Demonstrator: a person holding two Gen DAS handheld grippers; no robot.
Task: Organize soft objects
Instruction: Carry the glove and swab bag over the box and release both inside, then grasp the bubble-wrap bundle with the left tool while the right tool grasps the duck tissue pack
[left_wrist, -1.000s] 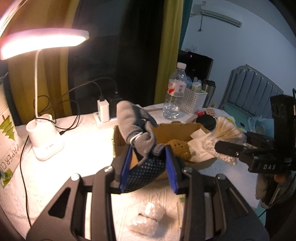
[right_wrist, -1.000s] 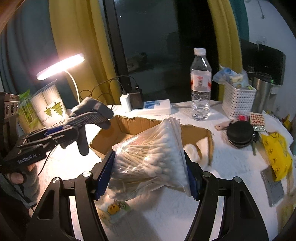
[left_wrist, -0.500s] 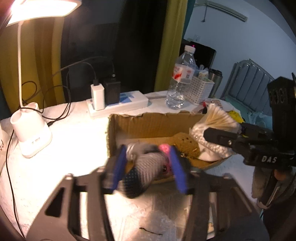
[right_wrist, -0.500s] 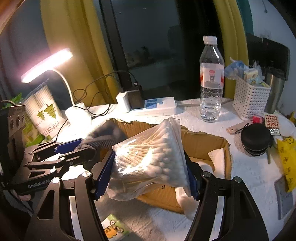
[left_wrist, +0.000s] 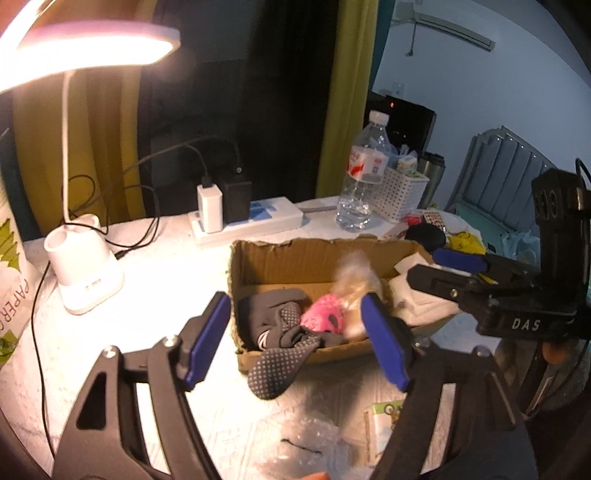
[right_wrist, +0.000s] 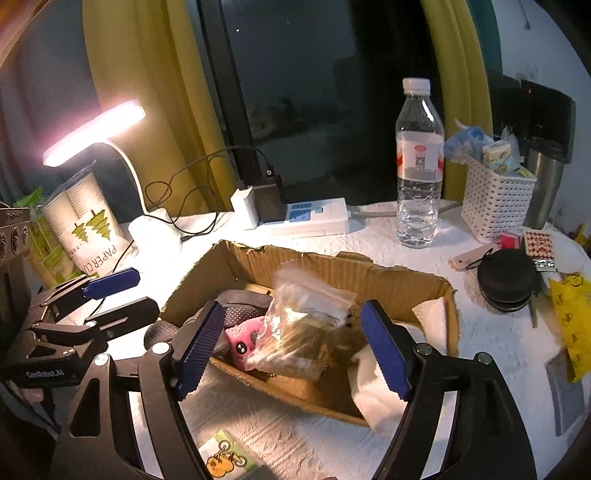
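Two grippers hang over a white-covered table, both with their blue pads spread wide apart and nothing between them. Take the cardboard box (left_wrist: 317, 258) as the landmark. Nearest the left gripper (left_wrist: 295, 339), the grey dotted glove (left_wrist: 275, 363) spills over the box's front wall, its fingers drooping onto the cloth outside while the rest lies bunched in the box's left end. Just beside the glove, inside the box, sits a pink plush toy (left_wrist: 325, 317), and touching that, a clear bag of cotton swabs (right_wrist: 303, 332), blurred in both views, leaning in the middle of the box. White tissue (right_wrist: 376, 384) fills the box's right end and folds over its front wall. The right gripper (right_wrist: 291, 347) is poised above the box's front wall, right over the bag. In front of the box, on the cloth, lies a small printed packet (right_wrist: 221, 458). Left of the box stands the white lamp base (left_wrist: 83, 273), lit head overhead. Behind the box lies a white power strip (left_wrist: 251, 221) with chargers plugged in; farther right behind it stand a water bottle (right_wrist: 419, 166) and a white perforated basket (right_wrist: 495, 199).
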